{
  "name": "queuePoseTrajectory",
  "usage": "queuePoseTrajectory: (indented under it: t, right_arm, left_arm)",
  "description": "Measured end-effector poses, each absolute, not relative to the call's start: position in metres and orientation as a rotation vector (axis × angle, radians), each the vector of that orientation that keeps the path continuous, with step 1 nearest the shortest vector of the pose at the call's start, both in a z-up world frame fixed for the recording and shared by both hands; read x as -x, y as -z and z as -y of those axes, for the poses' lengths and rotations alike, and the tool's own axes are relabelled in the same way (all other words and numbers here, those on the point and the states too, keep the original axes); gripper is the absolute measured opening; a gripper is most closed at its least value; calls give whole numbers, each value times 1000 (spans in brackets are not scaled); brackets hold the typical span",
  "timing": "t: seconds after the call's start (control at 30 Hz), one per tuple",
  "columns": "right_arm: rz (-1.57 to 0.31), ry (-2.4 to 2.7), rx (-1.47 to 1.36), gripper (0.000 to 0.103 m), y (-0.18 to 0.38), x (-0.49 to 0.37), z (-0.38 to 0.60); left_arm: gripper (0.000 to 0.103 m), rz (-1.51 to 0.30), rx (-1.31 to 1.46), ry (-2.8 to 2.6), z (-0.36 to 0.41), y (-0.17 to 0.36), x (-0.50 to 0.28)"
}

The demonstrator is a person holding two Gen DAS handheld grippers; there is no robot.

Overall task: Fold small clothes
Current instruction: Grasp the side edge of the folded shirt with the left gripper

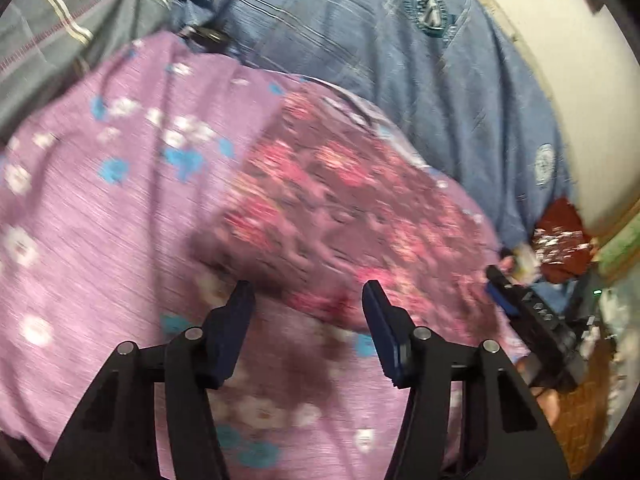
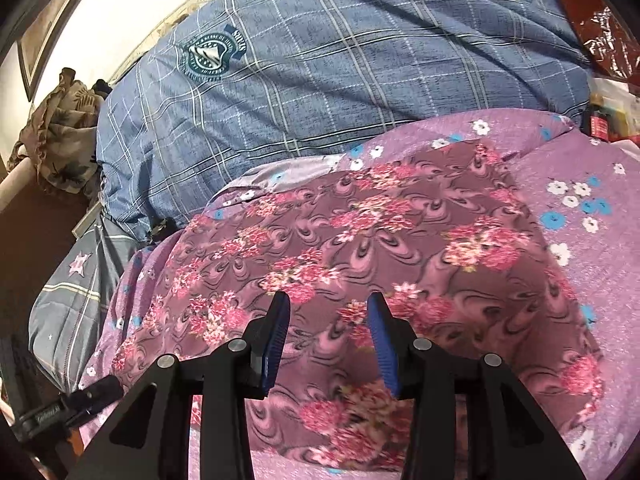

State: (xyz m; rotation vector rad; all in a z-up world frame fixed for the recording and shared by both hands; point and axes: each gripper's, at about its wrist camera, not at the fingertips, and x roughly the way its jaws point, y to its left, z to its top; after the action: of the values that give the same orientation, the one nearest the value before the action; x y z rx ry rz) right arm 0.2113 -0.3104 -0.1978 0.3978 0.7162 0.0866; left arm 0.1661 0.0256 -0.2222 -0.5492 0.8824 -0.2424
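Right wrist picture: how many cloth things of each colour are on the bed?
Maroon cloth with pink flowers: 1
Lilac sheet with white and blue flowers: 1
Blue checked quilt with round badges: 1
Grey cloth with a pink star: 1
Beige leaf-print cloth, bunched at the edge: 1
Total: 5

Small garment [image 2: 360, 240] lies spread on the flowered sheet [image 2: 580, 168]. Checked blanket [image 2: 320, 80] behind it. Crumpled cloth [image 2: 60, 132] far left of blanket.

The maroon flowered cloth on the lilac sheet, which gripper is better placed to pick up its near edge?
Probably the right gripper: it hangs open directly over the maroon flowered cloth, whereas the left gripper sits at its corner.
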Motion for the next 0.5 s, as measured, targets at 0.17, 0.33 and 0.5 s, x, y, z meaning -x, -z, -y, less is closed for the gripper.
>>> queuePoseTrajectory:
  t: [0.17,0.33,0.5]
  right_arm:
    - [-716,-70,-442,43,200,-209,328]
    - [-735,-81,-461,43,203,-216,331]
    - [-732,-116,-437,42,202,-215,324]
  left_arm:
    - [55,-875,670,234,-25,239,-186]
    - [55,-835,784,231,-31,248,-203]
    - [51,-806,760,212,-26,249,-204]
